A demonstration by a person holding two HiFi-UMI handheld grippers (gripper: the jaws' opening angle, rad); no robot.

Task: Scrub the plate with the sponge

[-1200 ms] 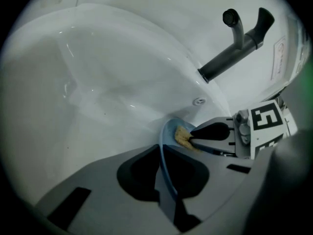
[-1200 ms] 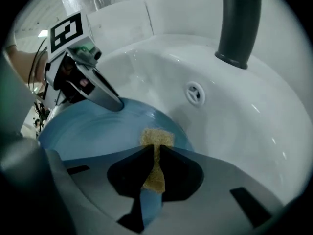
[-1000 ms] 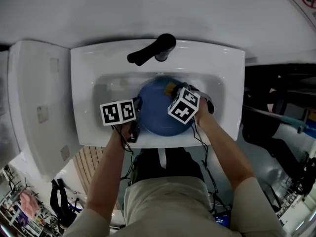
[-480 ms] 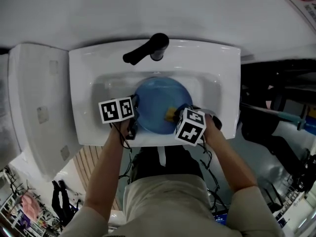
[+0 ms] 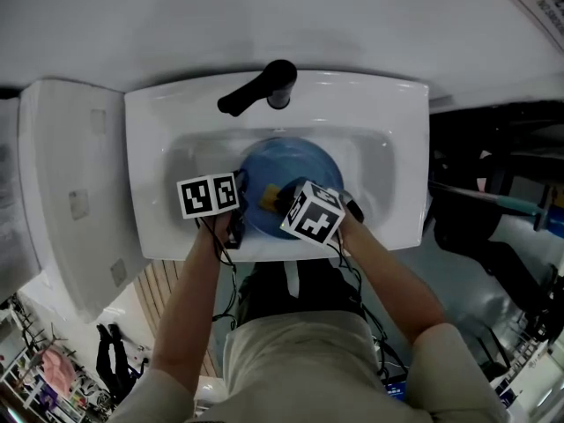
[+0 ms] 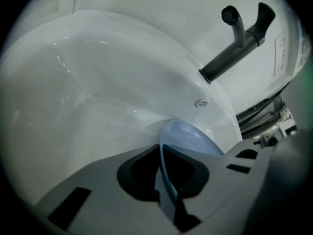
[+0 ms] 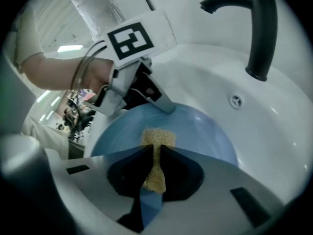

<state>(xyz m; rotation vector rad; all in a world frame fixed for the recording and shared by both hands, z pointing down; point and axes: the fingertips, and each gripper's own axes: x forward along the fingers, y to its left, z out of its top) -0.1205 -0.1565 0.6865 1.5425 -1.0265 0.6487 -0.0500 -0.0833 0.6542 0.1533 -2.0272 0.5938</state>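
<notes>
A blue plate (image 5: 295, 167) stands tilted in the white sink basin (image 5: 381, 170). My left gripper (image 5: 238, 203) is shut on the plate's left rim; in the left gripper view the thin blue edge (image 6: 164, 165) runs between the closed jaws. My right gripper (image 5: 275, 199) is shut on a yellow sponge (image 5: 269, 196) and presses it against the plate's face near the left gripper. In the right gripper view the sponge (image 7: 156, 146) is squeezed between the jaws, against the blue plate (image 7: 205, 136), with the left gripper (image 7: 164, 104) just beyond it.
A black faucet (image 5: 260, 91) reaches over the back of the basin, and an overflow hole (image 7: 236, 101) shows in the basin wall. A white toilet tank (image 5: 62, 183) stands to the left of the sink. The person's arms and lap fill the lower part of the head view.
My right gripper has dragged the sponge from the plate's upper right, down to its lower right, then left across its face toward the left gripper. The left gripper has kept still on the rim.
</notes>
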